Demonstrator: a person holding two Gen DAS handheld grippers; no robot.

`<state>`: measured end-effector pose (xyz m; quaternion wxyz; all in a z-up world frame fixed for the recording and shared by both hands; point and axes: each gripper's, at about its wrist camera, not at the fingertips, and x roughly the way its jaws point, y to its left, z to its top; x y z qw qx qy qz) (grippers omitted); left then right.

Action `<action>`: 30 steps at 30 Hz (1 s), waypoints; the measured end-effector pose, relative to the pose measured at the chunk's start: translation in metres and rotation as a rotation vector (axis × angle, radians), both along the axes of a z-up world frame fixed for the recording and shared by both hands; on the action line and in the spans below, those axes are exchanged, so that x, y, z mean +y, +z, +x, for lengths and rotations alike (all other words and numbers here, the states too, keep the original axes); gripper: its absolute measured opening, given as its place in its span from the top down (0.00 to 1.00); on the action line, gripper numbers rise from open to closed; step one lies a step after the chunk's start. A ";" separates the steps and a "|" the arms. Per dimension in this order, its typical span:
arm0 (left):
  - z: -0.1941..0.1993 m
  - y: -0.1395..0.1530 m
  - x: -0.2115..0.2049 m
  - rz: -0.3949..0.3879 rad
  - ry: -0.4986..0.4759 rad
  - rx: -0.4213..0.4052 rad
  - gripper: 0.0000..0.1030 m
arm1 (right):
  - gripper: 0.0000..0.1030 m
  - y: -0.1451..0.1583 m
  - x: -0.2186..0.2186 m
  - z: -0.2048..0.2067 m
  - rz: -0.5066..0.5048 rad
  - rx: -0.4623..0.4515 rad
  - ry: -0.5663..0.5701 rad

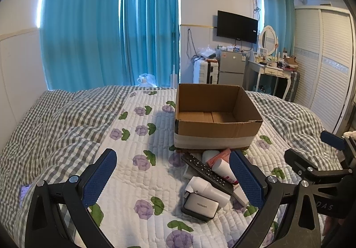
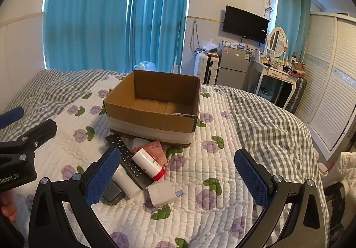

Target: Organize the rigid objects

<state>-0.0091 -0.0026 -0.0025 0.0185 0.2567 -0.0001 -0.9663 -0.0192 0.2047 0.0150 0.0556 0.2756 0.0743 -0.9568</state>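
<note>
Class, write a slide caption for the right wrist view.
Open right gripper above remote and clutter before an empty cardboard box.

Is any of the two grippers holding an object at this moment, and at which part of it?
Nothing is held. The left gripper and right gripper both have their jaws wide apart above the bed, with nothing between them.

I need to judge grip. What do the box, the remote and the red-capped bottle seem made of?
Box: corrugated cardboard, matte brown, with raw cut edges and pale tape around its base. Remote: likely hard black plastic with rows of small buttons. Red-capped bottle: probably smooth, slightly glossy white plastic, cap likewise.
</note>
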 end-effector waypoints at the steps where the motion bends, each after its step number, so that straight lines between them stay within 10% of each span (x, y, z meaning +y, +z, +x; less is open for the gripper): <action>1: -0.002 -0.002 0.001 -0.003 -0.001 -0.003 0.00 | 0.00 -0.001 0.001 -0.002 0.004 -0.003 0.001; 20: -0.050 -0.136 0.044 -0.032 -0.178 -0.390 0.01 | 0.00 -0.086 0.032 -0.051 -0.053 -0.264 -0.011; 25: -0.063 -0.157 0.047 -0.026 -0.181 -0.461 0.28 | 0.00 -0.098 0.024 -0.059 -0.032 -0.315 0.007; 30: -0.062 -0.159 0.047 -0.014 -0.190 -0.456 0.30 | 0.00 -0.105 0.016 -0.062 -0.004 -0.345 0.031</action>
